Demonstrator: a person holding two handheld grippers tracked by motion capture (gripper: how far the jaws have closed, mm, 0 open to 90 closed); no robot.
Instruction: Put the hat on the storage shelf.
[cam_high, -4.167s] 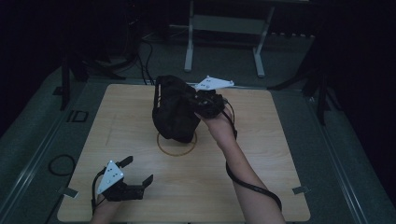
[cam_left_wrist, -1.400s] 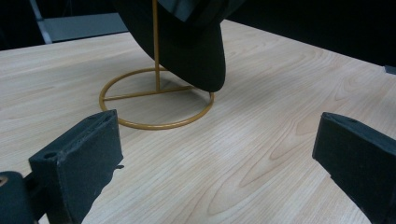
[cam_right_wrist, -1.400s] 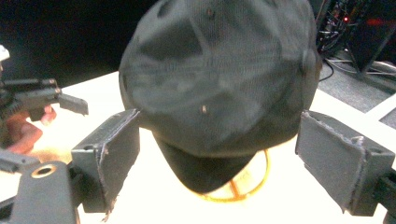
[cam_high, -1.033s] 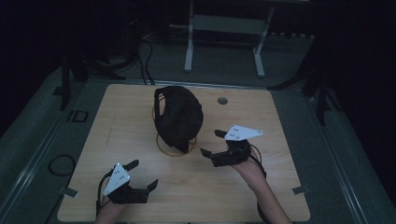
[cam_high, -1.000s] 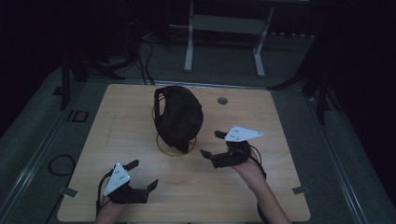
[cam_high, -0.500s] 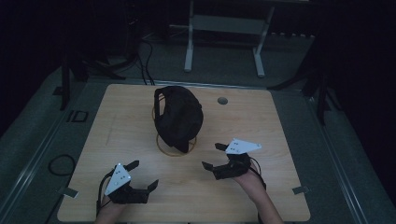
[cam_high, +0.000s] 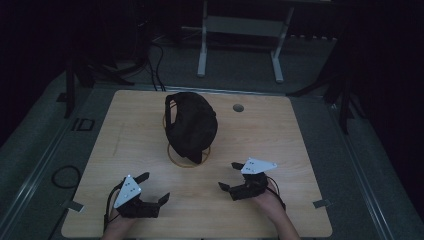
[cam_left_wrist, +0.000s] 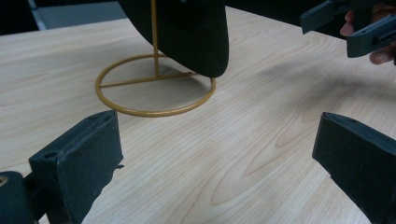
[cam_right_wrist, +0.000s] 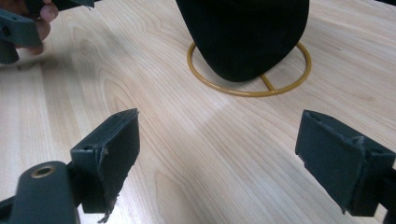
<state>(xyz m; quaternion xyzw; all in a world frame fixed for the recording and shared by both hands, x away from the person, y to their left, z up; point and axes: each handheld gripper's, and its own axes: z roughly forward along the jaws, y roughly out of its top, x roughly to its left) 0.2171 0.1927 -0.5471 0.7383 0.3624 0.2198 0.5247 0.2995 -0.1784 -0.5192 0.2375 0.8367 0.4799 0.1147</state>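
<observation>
Hanging upright on its stand (cam_high: 189, 159), hat (cam_high: 192, 125).

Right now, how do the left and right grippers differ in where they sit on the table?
The left gripper sits near the table's front left, farther from the black cap on its gold stand. The right gripper sits front right, closer to the stand. Both are open, empty, and point toward the cap.

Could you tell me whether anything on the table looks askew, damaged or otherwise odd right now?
Nothing stands out. The black cap hangs on the gold stand, whose ring base lies flat on the table. The left gripper and right gripper are both open and apart from the stand.
</observation>
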